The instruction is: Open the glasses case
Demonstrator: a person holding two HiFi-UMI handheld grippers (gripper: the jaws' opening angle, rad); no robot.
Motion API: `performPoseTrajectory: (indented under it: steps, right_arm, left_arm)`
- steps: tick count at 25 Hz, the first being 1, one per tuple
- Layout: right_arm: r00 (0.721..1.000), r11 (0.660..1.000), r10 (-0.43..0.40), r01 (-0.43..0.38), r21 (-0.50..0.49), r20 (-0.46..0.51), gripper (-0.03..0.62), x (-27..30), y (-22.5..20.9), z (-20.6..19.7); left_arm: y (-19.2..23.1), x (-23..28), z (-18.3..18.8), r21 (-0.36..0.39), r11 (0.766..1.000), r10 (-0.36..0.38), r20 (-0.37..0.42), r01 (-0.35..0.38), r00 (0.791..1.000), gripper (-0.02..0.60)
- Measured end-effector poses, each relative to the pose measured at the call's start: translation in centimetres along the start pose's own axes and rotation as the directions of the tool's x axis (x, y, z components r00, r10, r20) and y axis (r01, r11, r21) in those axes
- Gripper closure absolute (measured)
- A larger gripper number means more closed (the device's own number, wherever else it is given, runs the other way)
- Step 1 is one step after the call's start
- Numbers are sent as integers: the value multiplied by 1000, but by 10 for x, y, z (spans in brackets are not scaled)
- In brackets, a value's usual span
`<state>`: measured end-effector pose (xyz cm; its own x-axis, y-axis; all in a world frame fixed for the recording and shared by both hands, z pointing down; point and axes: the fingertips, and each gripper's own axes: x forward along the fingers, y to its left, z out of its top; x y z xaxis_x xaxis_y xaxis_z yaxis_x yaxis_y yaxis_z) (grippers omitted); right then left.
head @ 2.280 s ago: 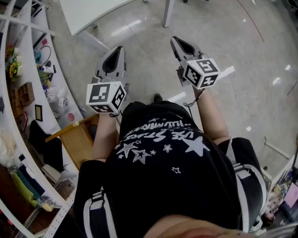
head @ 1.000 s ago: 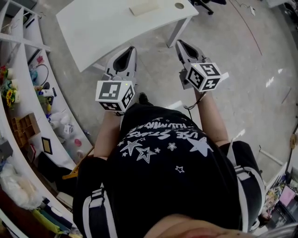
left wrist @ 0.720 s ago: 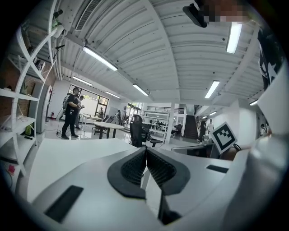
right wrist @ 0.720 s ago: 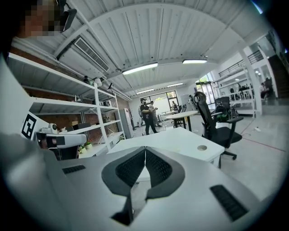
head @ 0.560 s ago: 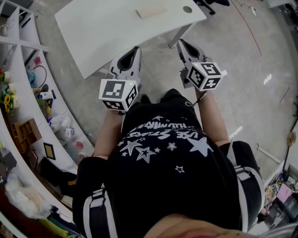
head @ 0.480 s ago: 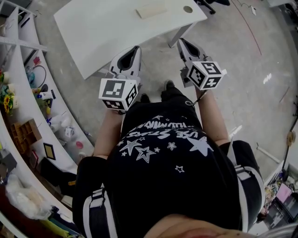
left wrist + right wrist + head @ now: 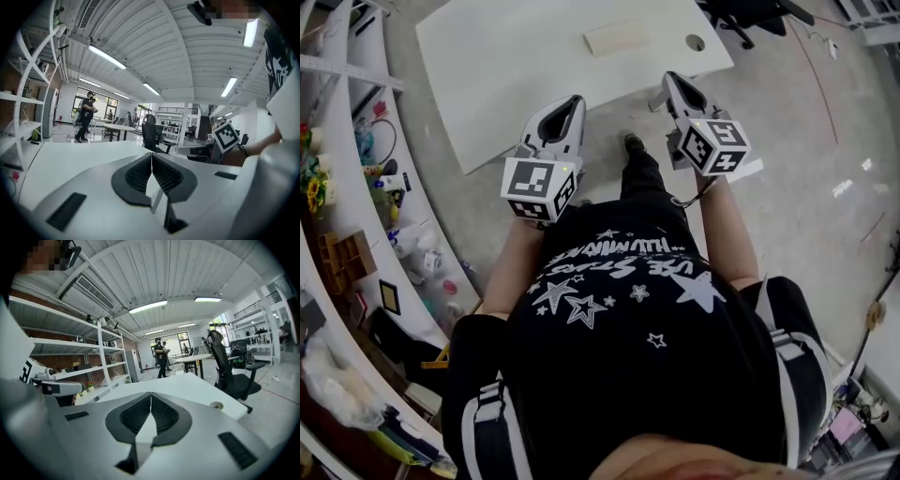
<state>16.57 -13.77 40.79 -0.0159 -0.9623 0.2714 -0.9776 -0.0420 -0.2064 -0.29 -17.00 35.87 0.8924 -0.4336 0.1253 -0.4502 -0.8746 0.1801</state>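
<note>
A cream, oblong glasses case lies closed near the far side of a white table. Both grippers are held out in front of the person's body at the table's near edge, well short of the case. My left gripper hangs just over the near edge, and its jaws are shut with nothing between them. The right gripper is at the table's near right corner; its jaws are pressed together and hold nothing. Neither gripper view shows the case.
A round cable hole sits in the table's right corner. White shelving full of small items runs along the left. An office chair stands beyond the table on the right. A person stands far off by other tables.
The person has walked toward the white table. Table and case now sit lower and larger in the head view, and both grippers have reached its near edge, still shut.
</note>
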Motion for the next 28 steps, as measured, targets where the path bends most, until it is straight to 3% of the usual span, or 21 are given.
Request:
performPoseTrajectory:
  steps: [8, 15, 21, 28]
  right_arm:
    - [986, 985, 149, -155, -72, -79, 585, 80, -59, 12]
    - [953, 947, 253, -280, -160, -166, 585, 137, -90, 16]
    - [883, 858, 354, -438, -269, -308, 585, 169, -96, -3]
    - [828, 796, 402, -527, -297, -392, 585, 197, -106, -19]
  left_arm:
    - [14, 90, -11, 19, 994, 104, -17, -103, 994, 568]
    - [30, 156, -51, 38, 984, 176, -150, -172, 973, 568]
    - [48, 194, -92, 49, 963, 267, -278, -264, 923, 568]
    - [71, 221, -128, 40, 937, 332, -405, -346, 852, 568]
